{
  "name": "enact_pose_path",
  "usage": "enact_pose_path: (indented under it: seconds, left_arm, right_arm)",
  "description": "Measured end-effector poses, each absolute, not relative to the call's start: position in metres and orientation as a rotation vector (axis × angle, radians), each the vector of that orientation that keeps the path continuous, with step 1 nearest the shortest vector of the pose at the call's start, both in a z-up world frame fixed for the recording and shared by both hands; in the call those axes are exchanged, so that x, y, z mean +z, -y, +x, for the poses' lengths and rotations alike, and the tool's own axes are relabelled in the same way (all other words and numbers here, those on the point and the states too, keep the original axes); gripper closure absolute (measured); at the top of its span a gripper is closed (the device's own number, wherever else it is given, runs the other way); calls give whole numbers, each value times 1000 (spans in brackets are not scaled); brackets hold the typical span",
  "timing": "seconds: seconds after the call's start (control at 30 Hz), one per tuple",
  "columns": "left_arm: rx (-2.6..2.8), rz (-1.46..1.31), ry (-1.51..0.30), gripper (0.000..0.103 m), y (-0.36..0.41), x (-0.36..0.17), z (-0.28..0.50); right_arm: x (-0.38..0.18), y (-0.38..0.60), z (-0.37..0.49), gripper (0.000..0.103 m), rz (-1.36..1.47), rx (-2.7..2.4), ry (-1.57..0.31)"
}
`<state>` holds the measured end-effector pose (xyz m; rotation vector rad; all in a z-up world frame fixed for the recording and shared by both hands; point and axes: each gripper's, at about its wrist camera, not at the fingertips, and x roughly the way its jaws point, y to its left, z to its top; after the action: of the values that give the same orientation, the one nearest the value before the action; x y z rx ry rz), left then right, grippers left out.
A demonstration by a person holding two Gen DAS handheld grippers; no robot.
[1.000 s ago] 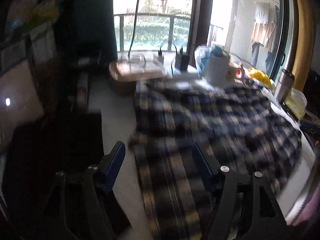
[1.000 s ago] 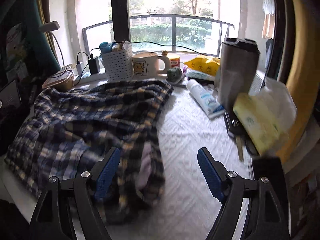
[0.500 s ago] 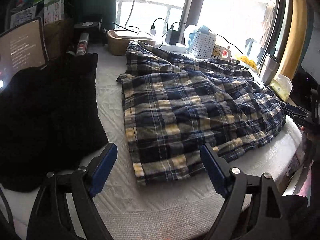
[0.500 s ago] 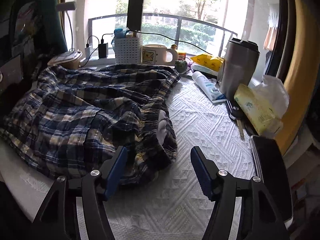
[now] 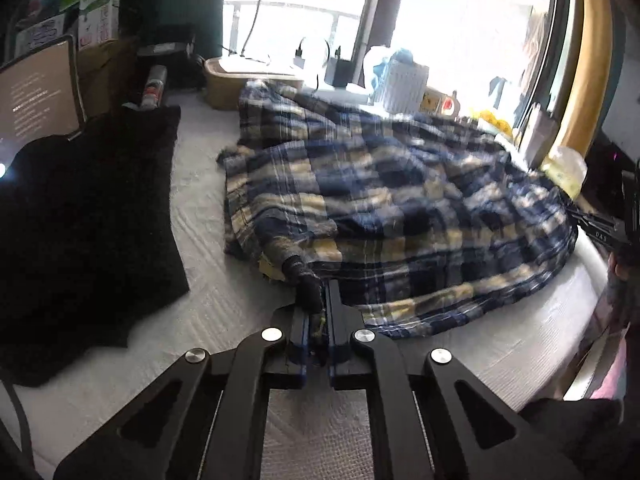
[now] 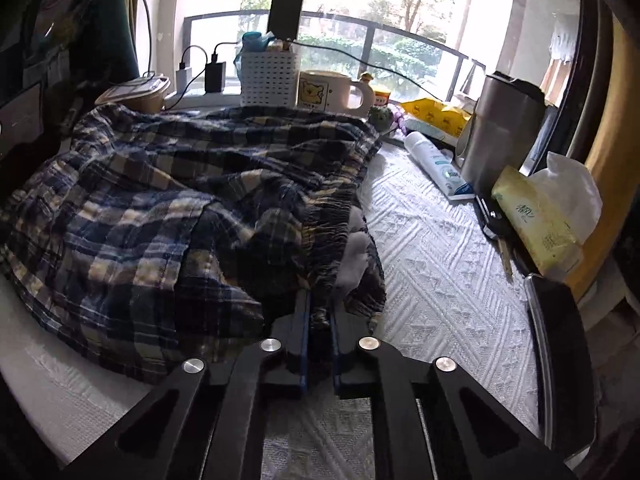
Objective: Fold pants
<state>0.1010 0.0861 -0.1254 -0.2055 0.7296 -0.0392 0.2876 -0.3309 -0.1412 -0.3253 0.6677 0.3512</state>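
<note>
Plaid pants (image 5: 392,200) lie crumpled on the white quilted surface (image 6: 432,264), long axis running from hem to waistband. Left claw (image 5: 320,304), angled downward, has just closed and is clamped on a hem corner; right claw (image 6: 319,312), likewise angled, on the gathered waistband. Beyond the pants, a white perforated basket (image 6: 270,78) holds small items.

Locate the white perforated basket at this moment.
In the right wrist view the white perforated basket stands at the window, behind the plaid pants, left of the cream mug.
</note>
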Motion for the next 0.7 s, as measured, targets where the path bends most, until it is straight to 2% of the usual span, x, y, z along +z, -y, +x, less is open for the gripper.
enact_pose_path:
  seconds: [0.43, 0.57, 0.7]
  left_arm:
    - [-105, -262, -526, 99, -112, -24, 63]
    - [-140, -260, -599, 99, -108, -32, 57]
    - [-212, -308, -782, 99, -104, -67, 53]
  right_arm:
    - [-40, 354, 243, 95, -229, 383, -513]
    - [-39, 368, 236, 95, -204, 360, -532]
    - [-63, 385, 235, 95, -172, 337, -605]
